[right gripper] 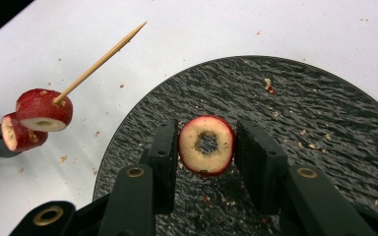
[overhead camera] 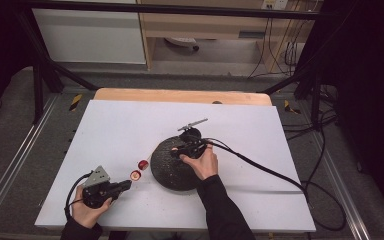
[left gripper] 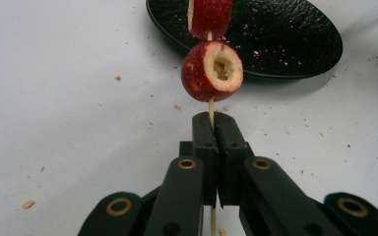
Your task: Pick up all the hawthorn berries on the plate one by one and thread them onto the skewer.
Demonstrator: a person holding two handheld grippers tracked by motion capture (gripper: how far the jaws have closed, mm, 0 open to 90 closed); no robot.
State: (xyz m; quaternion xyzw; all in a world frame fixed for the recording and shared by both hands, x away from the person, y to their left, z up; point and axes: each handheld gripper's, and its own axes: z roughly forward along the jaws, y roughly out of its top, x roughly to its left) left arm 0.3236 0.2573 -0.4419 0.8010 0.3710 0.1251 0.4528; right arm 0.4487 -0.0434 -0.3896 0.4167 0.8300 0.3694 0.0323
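My left gripper (left gripper: 215, 118) is shut on a thin wooden skewer (left gripper: 210, 105) that carries two red fruit pieces with pale flesh, one near the jaws (left gripper: 199, 73) and one farther up (left gripper: 210, 17). In the high view it sits at the front left (overhead camera: 128, 184), with the skewered pieces (overhead camera: 136, 175) pointing toward the black plate (overhead camera: 167, 172). My right gripper (right gripper: 206, 125) hovers over the plate (right gripper: 315, 108), its jaws pressed on both sides of a cored red fruit ring (right gripper: 192, 152). The skewer's bare tip (right gripper: 103, 59) points up and right.
A white sheet (overhead camera: 130, 125) covers the table, with a wooden strip (overhead camera: 180, 95) along the far edge. Crumbs lie on the sheet and the plate. The right gripper's cable (overhead camera: 265, 170) trails to the right. A dark frame and cables stand beyond the table.
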